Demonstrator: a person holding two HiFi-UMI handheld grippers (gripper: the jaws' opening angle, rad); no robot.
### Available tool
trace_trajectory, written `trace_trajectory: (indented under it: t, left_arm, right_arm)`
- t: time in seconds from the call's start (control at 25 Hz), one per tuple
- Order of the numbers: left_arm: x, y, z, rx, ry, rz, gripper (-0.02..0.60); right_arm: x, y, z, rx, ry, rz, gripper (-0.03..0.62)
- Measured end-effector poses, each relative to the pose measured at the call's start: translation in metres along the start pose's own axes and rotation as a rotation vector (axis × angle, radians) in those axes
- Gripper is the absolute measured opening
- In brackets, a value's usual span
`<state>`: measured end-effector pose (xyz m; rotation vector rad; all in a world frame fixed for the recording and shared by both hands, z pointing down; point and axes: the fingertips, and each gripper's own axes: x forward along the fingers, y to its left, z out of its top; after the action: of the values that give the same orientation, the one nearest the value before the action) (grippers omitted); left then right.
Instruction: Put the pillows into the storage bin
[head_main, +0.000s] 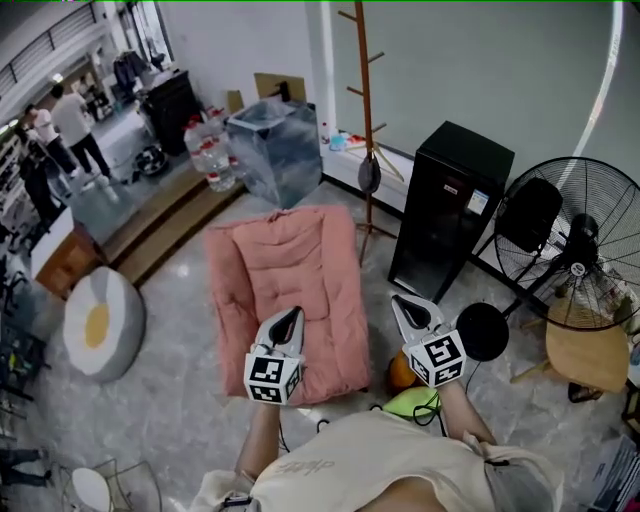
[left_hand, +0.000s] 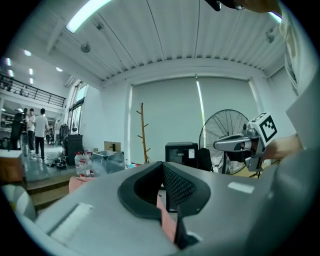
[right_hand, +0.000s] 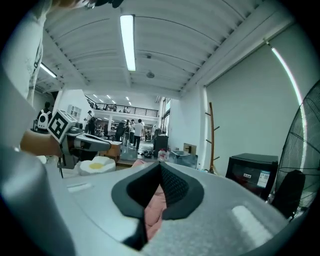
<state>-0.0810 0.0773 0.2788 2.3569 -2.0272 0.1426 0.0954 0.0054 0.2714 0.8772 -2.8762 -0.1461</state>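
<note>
Fabric of the pink pillow (head_main: 290, 265) is being pinched by both grippers. In the head view, the left gripper (head_main: 291, 314) is sitting over the pillow's near half. The right gripper (head_main: 403, 302) is sitting level with it to its right, at the pillow's right side. The pillow is stretching away ahead of both. Straight beyond the left gripper, past the pillow's far edge, the clear storage bin (head_main: 275, 148) is standing. Well off to the left gripper's left, an egg-shaped pillow (head_main: 100, 322) is lying on the floor (head_main: 190, 400). Ahead and right of the right gripper, a black cabinet (head_main: 450, 205) is standing, with a fan (head_main: 570, 240) further right.

In the left gripper view, the left gripper (left_hand: 163, 170) is showing its jaws closed together on a fold of the pink pillow (left_hand: 168, 226), which is bunching between the pads. The storage bin (left_hand: 107, 161) is standing ahead and slightly left. The right gripper (left_hand: 220, 145) is hovering level to the right.

In the right gripper view, the right gripper (right_hand: 160, 172) is likewise clamping pink pillow (right_hand: 154, 210) fabric between closed jaws. The left gripper (right_hand: 100, 143) is showing to its left, with the egg-shaped pillow (right_hand: 97, 164) beyond it. The storage bin (right_hand: 182, 157) is standing ahead.
</note>
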Motion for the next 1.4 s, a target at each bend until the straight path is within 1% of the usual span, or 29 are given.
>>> trace_trajectory:
  t: [0.12,0.24,0.36,0.52,0.64,1.08,1.4]
  left_arm:
    - [-0.003,0.009,0.01,-0.042,-0.033,0.03,0.014]
    - [-0.009,0.005,0.012,-0.039,-0.04,0.028,0.014]
    - [-0.017,0.0,0.005,-0.022,-0.021,0.031,0.014]
    - [-0.023,-0.006,-0.007,-0.019,0.017,0.026,0.014]
    - [-0.027,-0.01,-0.015,-0.017,0.034,0.021,0.014]
    - [-0.031,-0.02,-0.032,-0.028,0.056,-0.004,0.014]
    - [-0.031,-0.018,-0.038,-0.047,0.062,-0.002,0.014]
  right_arm:
    - [0.001,0.006,0.003,0.025,-0.001,0.028,0.002]
    - [-0.003,0.012,-0.003,0.034,0.008,0.037,0.002]
    - [-0.007,0.017,-0.011,0.049,0.016,0.042,0.002]
    - [-0.014,0.025,-0.021,0.031,0.032,0.058,0.001]
    - [-0.018,0.028,-0.027,0.059,0.031,0.054,0.0]
    - [-0.031,0.036,-0.035,0.083,0.037,0.056,0.0]
    - [-0.042,0.027,-0.044,0.102,0.071,0.04,0.001]
